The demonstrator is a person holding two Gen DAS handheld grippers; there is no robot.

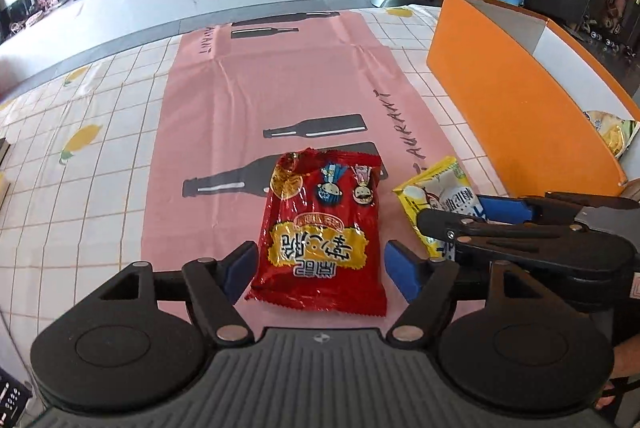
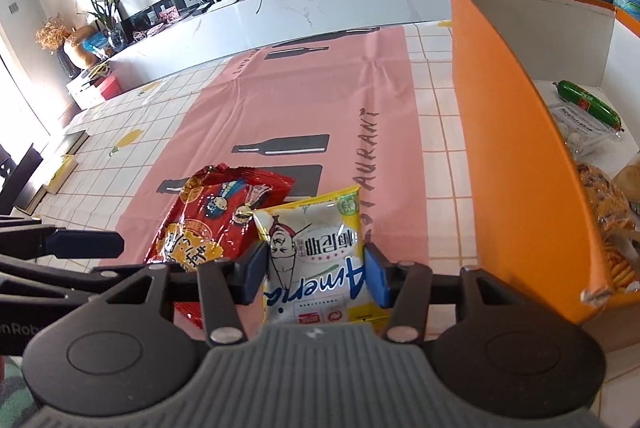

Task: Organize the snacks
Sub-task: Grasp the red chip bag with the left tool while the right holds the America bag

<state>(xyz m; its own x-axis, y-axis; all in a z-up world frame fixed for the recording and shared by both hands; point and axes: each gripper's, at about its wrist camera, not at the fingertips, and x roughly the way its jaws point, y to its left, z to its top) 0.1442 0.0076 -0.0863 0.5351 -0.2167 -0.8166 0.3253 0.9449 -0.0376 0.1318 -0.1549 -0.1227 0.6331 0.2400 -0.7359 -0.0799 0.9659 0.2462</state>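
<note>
Pickup step, both sides at once. Left gripper (image 1: 320, 268) has its jaws apart, straddling the red snack bag (image 1: 320, 228) flat on the pink cloth (image 1: 260, 88), not yet squeezed. Right gripper (image 2: 316, 274) sits w/ pads touching the yellow snack bag (image 2: 320, 252), seemingly clamped. Orange box (image 2: 512, 132) to the right already holds snacks. Next: close left, lift both, carry right over the box wall.
</note>
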